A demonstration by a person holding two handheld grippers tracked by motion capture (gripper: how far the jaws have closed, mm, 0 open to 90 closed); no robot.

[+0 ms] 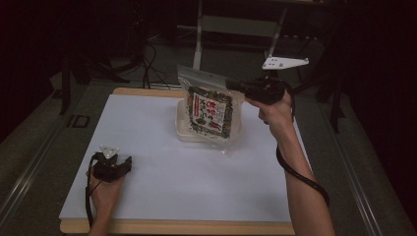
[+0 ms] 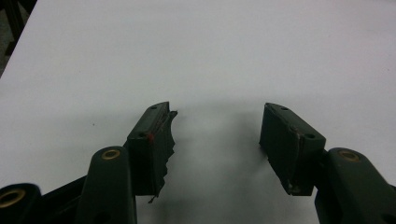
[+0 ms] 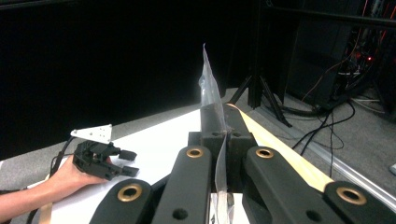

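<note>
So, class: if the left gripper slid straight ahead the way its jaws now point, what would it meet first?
Probably nothing: ahead of the open left gripper lies bare white table as far as its own view shows.

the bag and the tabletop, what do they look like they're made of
Bag: seemingly thin clear plastic film, glossy; the background shows through its top edge, pinched in the right gripper, and it catches glints. A printed label covers its front.

Tabletop: a matte white sheet, maybe paper or laminate, without glare, over a pale board, probably wood, showing at the front edge.
</note>
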